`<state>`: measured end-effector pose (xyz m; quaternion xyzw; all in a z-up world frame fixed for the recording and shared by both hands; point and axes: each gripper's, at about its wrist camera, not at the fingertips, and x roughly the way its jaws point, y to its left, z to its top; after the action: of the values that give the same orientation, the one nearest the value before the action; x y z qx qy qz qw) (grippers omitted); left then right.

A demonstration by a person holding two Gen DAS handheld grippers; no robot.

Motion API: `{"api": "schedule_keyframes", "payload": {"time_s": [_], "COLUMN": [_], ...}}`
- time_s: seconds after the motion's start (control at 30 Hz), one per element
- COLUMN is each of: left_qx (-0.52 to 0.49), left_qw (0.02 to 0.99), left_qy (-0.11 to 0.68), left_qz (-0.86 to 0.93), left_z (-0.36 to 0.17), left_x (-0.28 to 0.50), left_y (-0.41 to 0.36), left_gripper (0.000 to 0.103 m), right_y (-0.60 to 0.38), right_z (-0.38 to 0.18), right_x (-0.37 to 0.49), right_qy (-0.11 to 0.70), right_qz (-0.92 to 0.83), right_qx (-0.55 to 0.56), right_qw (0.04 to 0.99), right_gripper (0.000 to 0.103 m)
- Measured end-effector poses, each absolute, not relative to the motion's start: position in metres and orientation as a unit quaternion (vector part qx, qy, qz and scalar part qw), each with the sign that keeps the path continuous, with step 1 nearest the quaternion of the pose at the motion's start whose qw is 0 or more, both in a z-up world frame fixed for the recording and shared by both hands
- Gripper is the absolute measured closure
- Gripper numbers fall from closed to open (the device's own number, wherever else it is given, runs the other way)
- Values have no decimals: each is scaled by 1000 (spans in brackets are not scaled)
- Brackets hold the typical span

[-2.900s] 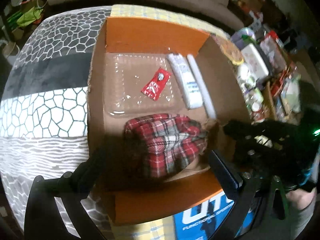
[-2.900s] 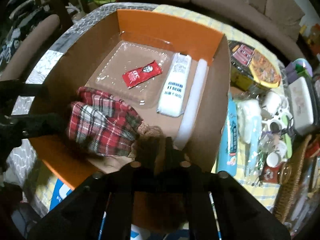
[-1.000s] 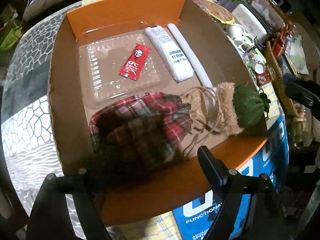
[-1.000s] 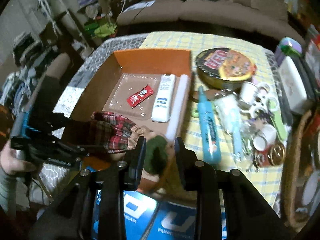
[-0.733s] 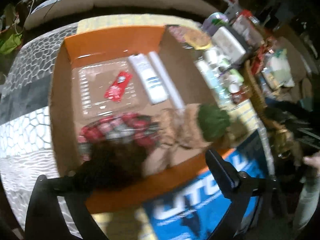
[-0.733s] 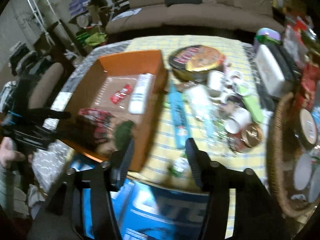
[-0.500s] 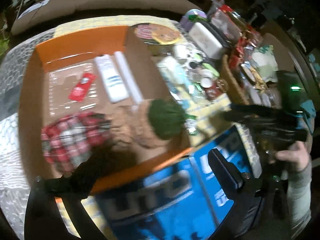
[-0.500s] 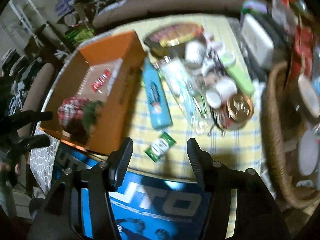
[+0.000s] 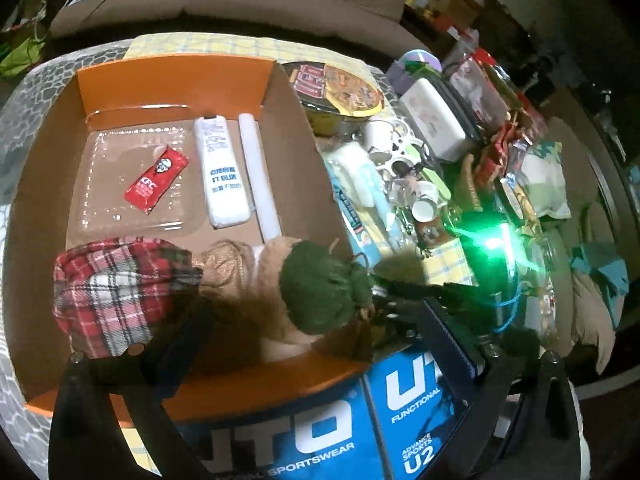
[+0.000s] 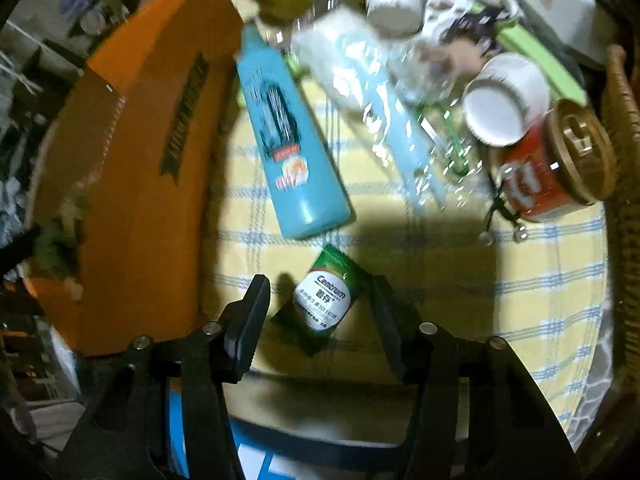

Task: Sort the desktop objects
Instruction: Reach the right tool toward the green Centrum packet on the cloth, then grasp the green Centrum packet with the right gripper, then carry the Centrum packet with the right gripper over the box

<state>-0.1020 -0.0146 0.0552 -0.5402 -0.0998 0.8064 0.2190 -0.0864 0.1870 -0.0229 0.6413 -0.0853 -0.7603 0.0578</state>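
The right gripper [image 10: 320, 312] has dropped out of the open orange-and-brown cardboard box [image 9: 176, 80] and now hangs low over the yellow-and-blue checked tablecloth [image 10: 460, 280], straddling a small green-and-white Centrum sachet [image 10: 326, 296]; its jaws are narrowing slightly around the sachet, but the pads do not yet press it, so it lies free on the cloth just beside the box's outer wall. That suggests the soft toy is done with and this sachet is the next pick. The left gripper [image 9: 320, 320] has pulled back and swung toward the clutter, its jaws spread fully and empty, hovering over the box's near edge. Inside the box, the left wrist view shows 1 stuffed figure with a red plaid cloth body and dark green knitted hat [image 9: 224, 272] lying along the near wall, 1 red KFC sauce packet [image 9: 156, 180] on 1 clear plastic lid [image 9: 100, 208], 1 white tube with blue print [image 9: 222, 172] and 1 white stick [image 9: 258, 172] beside it. Outside, on the cloth, wait 1 teal squeeze bottle [image 10: 288, 152], at least 2 white cups [image 10: 504, 100], 1 red tin with a gold lid [image 10: 560, 168], and 1 clear crinkled packet [image 10: 380, 80]; the rest is too blurred to count.
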Motion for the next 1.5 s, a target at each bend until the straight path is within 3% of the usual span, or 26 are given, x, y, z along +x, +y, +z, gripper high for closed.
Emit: {"api": "schedule_keyframes", "payload": {"time_s": [0.07, 0.17, 0.2, 0.33, 0.53, 0.73, 0.97, 1.2, 1.33, 1.5], "left_qx": [-542, -545, -545, -541, -506, -471, -404, -391, -363, -331], "left_qw": [222, 227, 230, 247, 318, 366, 318, 325, 323, 346], "left_qy": [-100, -96, -98, -96, -79, -80, -31, -60, -39, -4], "left_qz": [804, 801, 800, 798, 797, 799, 857, 859, 873, 878], "left_z": [52, 50, 51, 57, 75, 94, 121, 127, 134, 143], "left_x": [-102, -100, -99, -93, -73, -57, -33, -33, -20, -8], "left_y": [-14, -9, -8, -1, 26, 51, 61, 49, 47, 45], "left_gripper": [0, 0, 0, 0, 0, 0, 0, 16, 29, 36], "right_y": [179, 167, 167, 192, 247, 244, 233, 215, 216, 221], "right_z": [-23, -20, -18, 0, 70, 117, 135, 137, 131, 116], "right_x": [-88, -86, -84, -72, -55, -50, -21, -8, -10, -13], "right_qy": [-59, 9, 14, -51, -172, -223, -265, -292, -326, -391], "right_qz": [-760, -768, -772, -796, -822, -814, -804, -794, -773, -722], "right_qx": [646, 639, 634, 600, 532, 506, 480, 466, 466, 471], "right_qw": [47, 40, 46, 61, 109, 176, 229, 261, 280, 322], "right_gripper": [53, 77, 78, 80, 80, 80, 80, 79, 79, 79]}}
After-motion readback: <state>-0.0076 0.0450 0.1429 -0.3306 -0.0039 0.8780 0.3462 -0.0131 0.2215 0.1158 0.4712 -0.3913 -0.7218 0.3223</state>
